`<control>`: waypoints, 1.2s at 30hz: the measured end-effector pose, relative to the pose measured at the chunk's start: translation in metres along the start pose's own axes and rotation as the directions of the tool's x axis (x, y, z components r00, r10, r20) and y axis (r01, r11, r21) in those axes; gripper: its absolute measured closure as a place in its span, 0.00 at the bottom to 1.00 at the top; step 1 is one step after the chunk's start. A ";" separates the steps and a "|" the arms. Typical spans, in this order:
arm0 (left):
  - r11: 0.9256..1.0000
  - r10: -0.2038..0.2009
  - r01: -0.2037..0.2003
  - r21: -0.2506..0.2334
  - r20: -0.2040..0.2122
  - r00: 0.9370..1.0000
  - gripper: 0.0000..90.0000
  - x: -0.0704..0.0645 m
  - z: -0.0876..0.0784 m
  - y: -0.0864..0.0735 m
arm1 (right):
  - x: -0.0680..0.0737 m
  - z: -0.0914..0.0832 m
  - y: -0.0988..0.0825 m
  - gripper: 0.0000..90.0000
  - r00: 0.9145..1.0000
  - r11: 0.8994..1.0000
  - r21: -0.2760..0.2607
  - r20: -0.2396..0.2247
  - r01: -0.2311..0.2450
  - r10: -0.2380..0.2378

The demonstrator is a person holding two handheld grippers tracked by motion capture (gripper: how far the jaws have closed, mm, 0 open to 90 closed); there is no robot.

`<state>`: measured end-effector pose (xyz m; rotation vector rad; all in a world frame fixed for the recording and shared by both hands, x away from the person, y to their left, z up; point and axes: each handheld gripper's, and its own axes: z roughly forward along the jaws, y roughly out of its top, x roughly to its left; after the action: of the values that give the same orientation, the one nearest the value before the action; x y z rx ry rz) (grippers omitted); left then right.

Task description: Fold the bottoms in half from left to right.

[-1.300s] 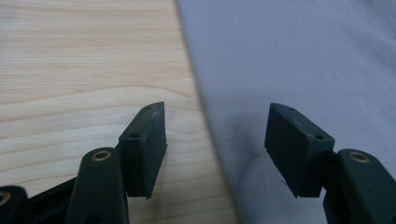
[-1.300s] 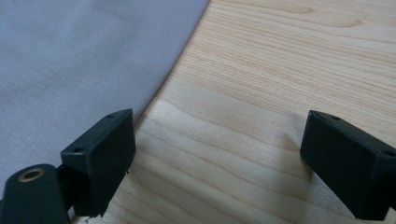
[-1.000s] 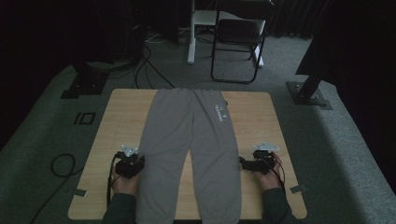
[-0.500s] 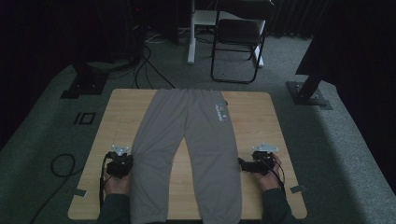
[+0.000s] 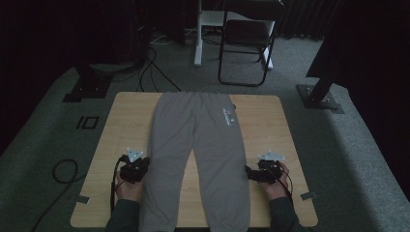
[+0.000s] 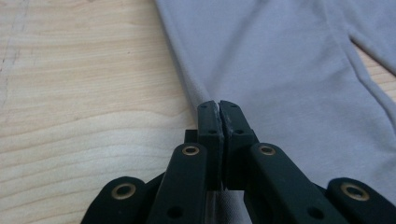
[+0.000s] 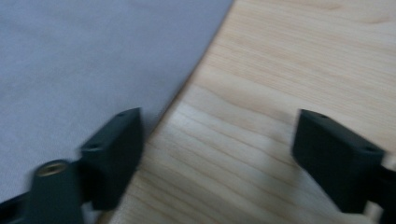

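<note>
Grey sweatpants (image 5: pixel 200 154) lie flat down the centre of the frame on the wooden table (image 5: pixel 125 121), waistband toward the top. Left gripper (image 6: pixel 218 106): jaws closed, pinching the outer edge of the left leg. Right gripper (image 7: pixel 217 154): jaws wide apart, empty, at the right leg's outer edge. Judgement: one side grasped, the other pending; no fold made yet.
</note>
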<state>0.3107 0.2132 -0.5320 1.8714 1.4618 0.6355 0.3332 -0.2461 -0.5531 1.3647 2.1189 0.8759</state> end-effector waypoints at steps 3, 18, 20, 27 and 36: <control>1.000 -0.005 0.005 0.004 0.003 1.000 0.98 0.002 0.000 -0.001 | 0.016 -0.018 0.005 0.27 1.000 0.996 -0.090 -0.005 0.019 -0.020; 1.000 -0.001 0.001 -0.017 0.020 1.000 0.98 0.001 -0.003 0.000 | 0.133 -0.005 -0.001 0.34 0.938 0.972 -0.055 -0.253 0.229 -0.236; 1.000 -0.001 0.002 -0.021 0.020 1.000 0.98 0.000 -0.003 0.001 | 0.134 -0.004 -0.001 0.34 0.937 0.973 -0.055 -0.265 0.223 -0.229; 0.999 0.008 -0.008 -0.036 0.015 1.000 0.98 -0.002 -0.008 0.003 | 0.160 -0.004 -0.002 0.33 0.915 0.966 -0.078 -0.311 0.246 -0.258; 0.996 0.046 -0.040 -0.085 0.071 0.996 0.99 -0.015 -0.016 0.022 | 0.171 -0.007 -0.003 0.29 0.884 0.954 -0.091 -0.358 0.287 -0.300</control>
<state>0.3096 0.1990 -0.5043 1.8460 1.3318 0.6332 0.2587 -0.0917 -0.5581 0.8720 2.4921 1.0997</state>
